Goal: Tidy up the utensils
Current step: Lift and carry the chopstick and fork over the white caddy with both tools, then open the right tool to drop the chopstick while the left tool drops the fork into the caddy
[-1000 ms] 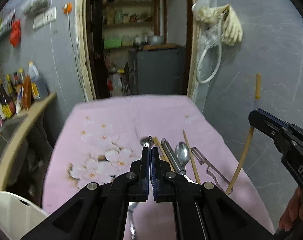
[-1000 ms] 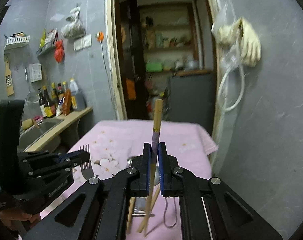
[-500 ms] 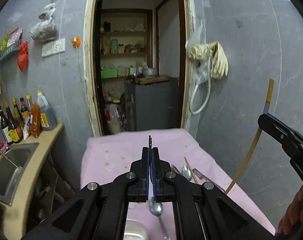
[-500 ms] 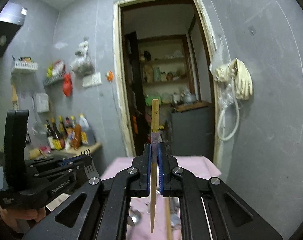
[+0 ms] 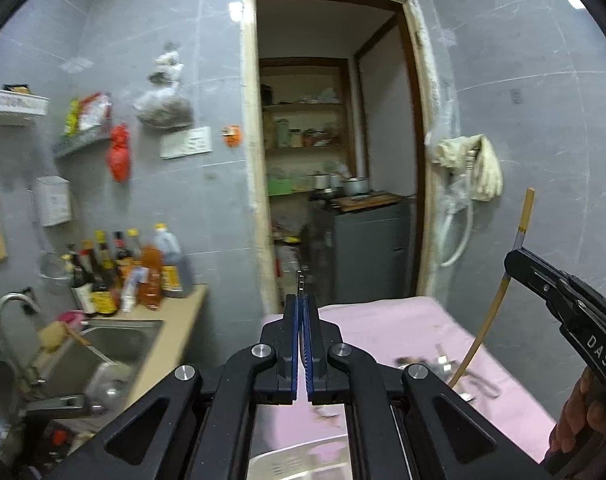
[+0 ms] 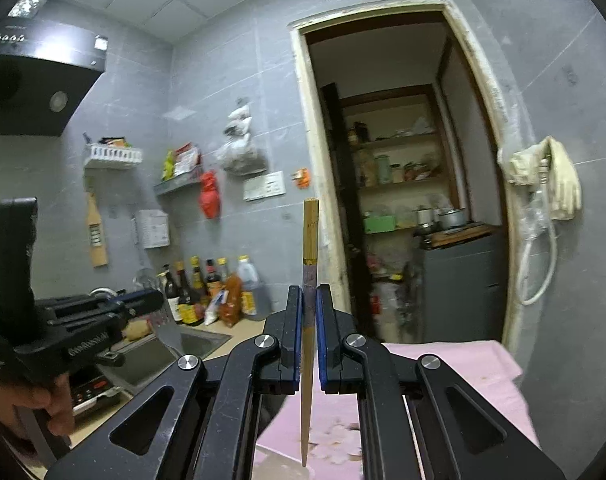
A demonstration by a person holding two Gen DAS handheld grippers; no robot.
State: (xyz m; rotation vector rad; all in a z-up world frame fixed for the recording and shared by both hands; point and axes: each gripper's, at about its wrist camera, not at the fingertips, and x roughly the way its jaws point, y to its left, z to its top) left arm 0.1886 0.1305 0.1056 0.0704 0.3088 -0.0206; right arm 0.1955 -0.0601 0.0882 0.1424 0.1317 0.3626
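Note:
My left gripper (image 5: 301, 300) is shut on a fork held edge-on; only its thin metal tip (image 5: 301, 280) pokes above the jaws. In the right wrist view the same gripper (image 6: 155, 300) is at the left, held by a hand, with the fork's (image 6: 169, 330) blurred tines below it. My right gripper (image 6: 310, 292) is shut on an upright bamboo chopstick (image 6: 311, 232). In the left wrist view that gripper (image 5: 517, 258) carries the chopstick (image 5: 497, 308) at the right. Both are raised above the pink tablecloth (image 5: 383, 320), where several utensils (image 5: 443, 362) lie.
A pale container's rim (image 5: 303, 464) shows under the left jaws. Left of the table are a counter with a sink (image 5: 115, 344), a tap (image 5: 11, 304) and sauce bottles (image 5: 135, 280). Beyond the table are a doorway with a grey cabinet (image 5: 367, 248); gloves (image 5: 483, 168) hang on the wall.
Both grippers have risen and tilted upward, so the table has dropped low in both views and wall and doorway fill them. Fork and chopstick stay gripped.

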